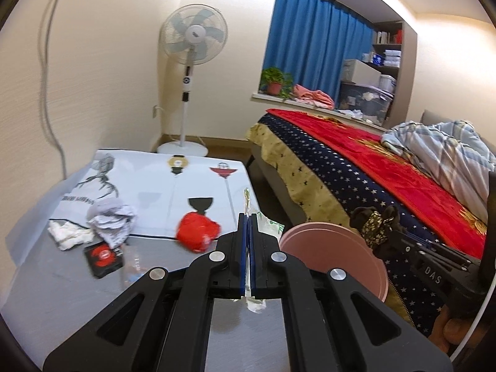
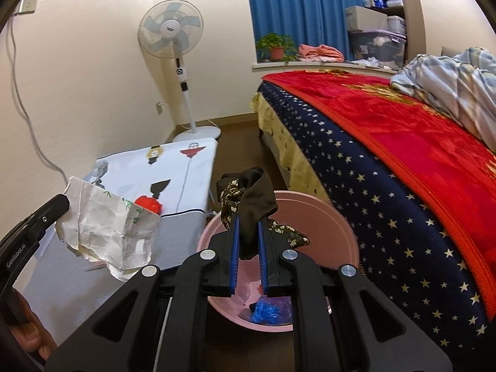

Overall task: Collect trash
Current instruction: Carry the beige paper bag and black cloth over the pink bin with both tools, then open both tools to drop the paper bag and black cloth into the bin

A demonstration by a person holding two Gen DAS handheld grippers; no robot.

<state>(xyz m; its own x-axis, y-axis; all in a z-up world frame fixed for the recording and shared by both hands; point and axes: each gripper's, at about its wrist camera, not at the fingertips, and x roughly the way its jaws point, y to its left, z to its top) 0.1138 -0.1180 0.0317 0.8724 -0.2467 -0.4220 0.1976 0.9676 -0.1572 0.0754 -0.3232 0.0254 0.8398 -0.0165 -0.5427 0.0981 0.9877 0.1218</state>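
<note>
My left gripper (image 1: 248,218) is shut on a crumpled white paper with green print (image 1: 272,226), seen edge-on between the blue pads. In the right wrist view that paper (image 2: 102,229) hangs from the left gripper (image 2: 63,203) over the table edge. My right gripper (image 2: 248,218) is shut on a dark floral cloth (image 2: 248,195), held above the round pink bin (image 2: 341,238). A blue crumpled wrapper (image 2: 269,310) lies in the bin. On the table (image 1: 62,294) lie a red plastic bag (image 1: 198,232), a ball of white paper (image 1: 113,223), tissue (image 1: 66,234), a black-and-red packet (image 1: 104,255) and a clear bottle (image 1: 133,266).
The pink bin (image 1: 334,248) stands on the floor between the table and a bed with a red and starred blanket (image 1: 387,167). A standing fan (image 1: 193,35) is in the far corner. A cable (image 1: 46,93) hangs down the left wall. A printed white cloth (image 1: 155,183) covers the table's far half.
</note>
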